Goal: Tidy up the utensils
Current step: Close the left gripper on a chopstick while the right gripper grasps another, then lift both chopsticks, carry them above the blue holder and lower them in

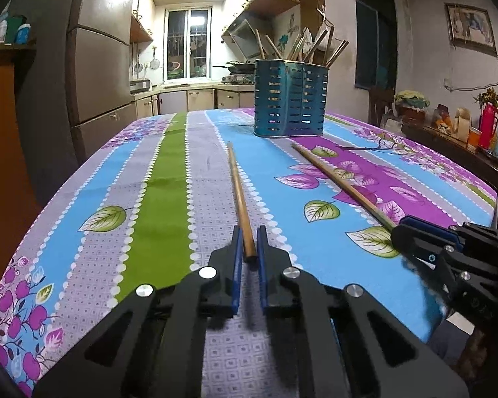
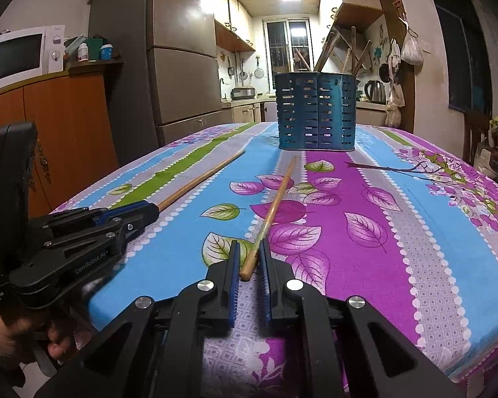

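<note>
Two wooden chopsticks lie on the flowered tablecloth [image 1: 162, 185], both pointing toward a blue slotted utensil holder [image 1: 290, 99] at the far end, which holds several chopsticks and utensils upright. My left gripper [image 1: 250, 235] is shut on the near end of the left chopstick [image 1: 237, 179]. In the right wrist view the same gripper [image 2: 151, 209] clamps that stick [image 2: 199, 180] from the left. My right gripper [image 2: 249, 248] is shut on the near end of the right chopstick [image 2: 279, 195], which slants toward the holder [image 2: 315, 112]. In the left wrist view the right gripper [image 1: 402, 227] comes in from the right onto its chopstick [image 1: 342, 182].
A hand [image 2: 59, 341] holds the left gripper's handle. A fridge [image 2: 182, 66] and an orange cabinet with a microwave [image 2: 16, 56] stand to the left. A side shelf with thermoses [image 1: 491, 132] runs along the right. The table's edges drop away left and right.
</note>
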Tool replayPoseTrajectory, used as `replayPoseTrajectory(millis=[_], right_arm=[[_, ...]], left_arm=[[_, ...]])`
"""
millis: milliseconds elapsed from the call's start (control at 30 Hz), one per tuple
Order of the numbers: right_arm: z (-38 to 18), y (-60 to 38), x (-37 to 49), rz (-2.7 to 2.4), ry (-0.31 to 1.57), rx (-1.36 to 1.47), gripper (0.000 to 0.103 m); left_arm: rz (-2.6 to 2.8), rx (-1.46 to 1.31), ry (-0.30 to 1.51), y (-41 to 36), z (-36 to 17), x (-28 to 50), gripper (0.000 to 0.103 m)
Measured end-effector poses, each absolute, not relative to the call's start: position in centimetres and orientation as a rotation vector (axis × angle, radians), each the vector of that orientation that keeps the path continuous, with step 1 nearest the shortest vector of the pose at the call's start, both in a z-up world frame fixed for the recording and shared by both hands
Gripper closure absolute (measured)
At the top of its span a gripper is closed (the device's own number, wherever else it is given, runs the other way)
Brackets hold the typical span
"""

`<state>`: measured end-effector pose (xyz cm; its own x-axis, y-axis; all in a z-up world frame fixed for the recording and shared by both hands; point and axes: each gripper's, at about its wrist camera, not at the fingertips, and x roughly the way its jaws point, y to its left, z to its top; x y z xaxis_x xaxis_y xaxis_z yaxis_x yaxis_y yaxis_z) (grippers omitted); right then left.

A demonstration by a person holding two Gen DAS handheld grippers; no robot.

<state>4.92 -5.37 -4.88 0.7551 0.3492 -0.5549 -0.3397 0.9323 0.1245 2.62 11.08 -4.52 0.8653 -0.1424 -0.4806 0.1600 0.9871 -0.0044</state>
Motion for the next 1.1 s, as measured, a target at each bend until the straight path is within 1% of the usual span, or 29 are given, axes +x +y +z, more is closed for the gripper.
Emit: replayPoseTrajectory(millis=[67, 367, 500, 767, 1100], right_arm=[[-4.9, -5.6, 5.0, 0.376, 0.607, 0.026, 0.096], [-4.2, -6.5, 4.8, 0.393, 0.589, 0.035, 0.096], [-2.0, -7.6, 4.3, 0.388, 0.536, 0.018, 0.096], [4.2, -10.9, 3.1, 0.385, 0.422, -0.042, 0.096], [7.0, -13.3, 2.2, 0.398, 0.391, -0.088, 0.096]], left_arm=[[-0.155, 0.038, 0.492, 11.0, -4.6, 2.5, 0.098], [-0.128, 0.075, 0.413, 10.6, -2.7, 1.2, 0.098], [-0.114, 0.095, 0.35, 10.4, -0.6, 0.4, 0.098], [-0.123, 0.148, 0.235, 8.7, 3.8, -1.0, 0.098], [-0.142, 0.17, 0.177, 6.7, 6.2, -2.1, 0.098]])
